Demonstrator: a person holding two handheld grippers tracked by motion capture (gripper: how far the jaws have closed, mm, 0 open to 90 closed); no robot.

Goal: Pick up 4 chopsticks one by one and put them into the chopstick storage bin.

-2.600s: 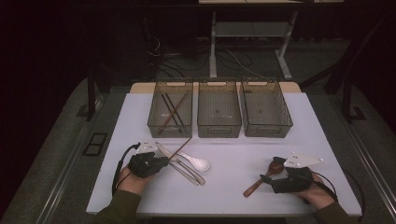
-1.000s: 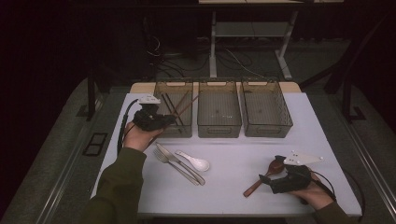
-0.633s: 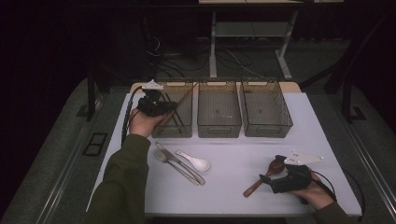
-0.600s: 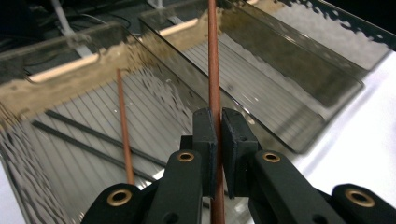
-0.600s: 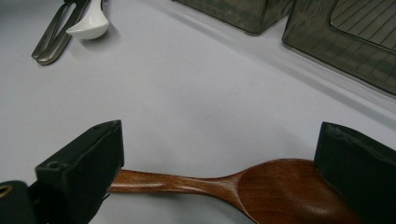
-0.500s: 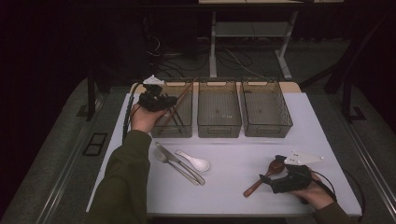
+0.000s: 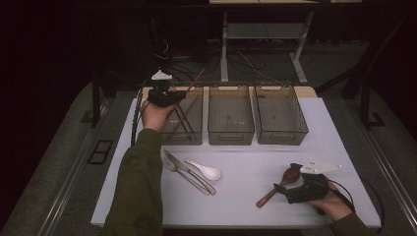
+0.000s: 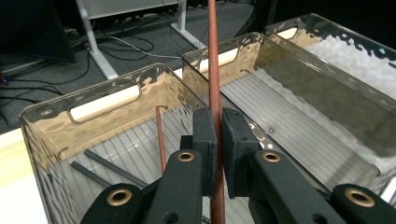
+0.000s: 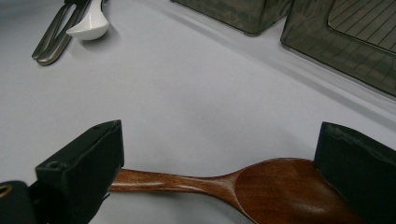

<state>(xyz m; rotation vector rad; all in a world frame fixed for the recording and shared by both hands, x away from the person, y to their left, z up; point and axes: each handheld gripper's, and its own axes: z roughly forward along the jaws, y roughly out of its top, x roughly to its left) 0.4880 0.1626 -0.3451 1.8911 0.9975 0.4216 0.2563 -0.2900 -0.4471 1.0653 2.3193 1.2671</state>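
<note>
Left gripper (image 7: 169, 96) pinching red-brown chopstick (image 8: 214, 70) over left bin (image 7: 193, 132), upper left of high view. Right gripper (image 9: 219, 158) lying wide open around wooden spoon (image 9: 243, 184), lower right on table (image 7: 246, 162).

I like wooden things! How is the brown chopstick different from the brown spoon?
The chopstick is thin and straight; the wooden spoon has a wide bowl. The chopstick is pinched in the left gripper over a bin; the spoon lies on the table between the right gripper's open jaws. Both are reddish-brown.
</note>
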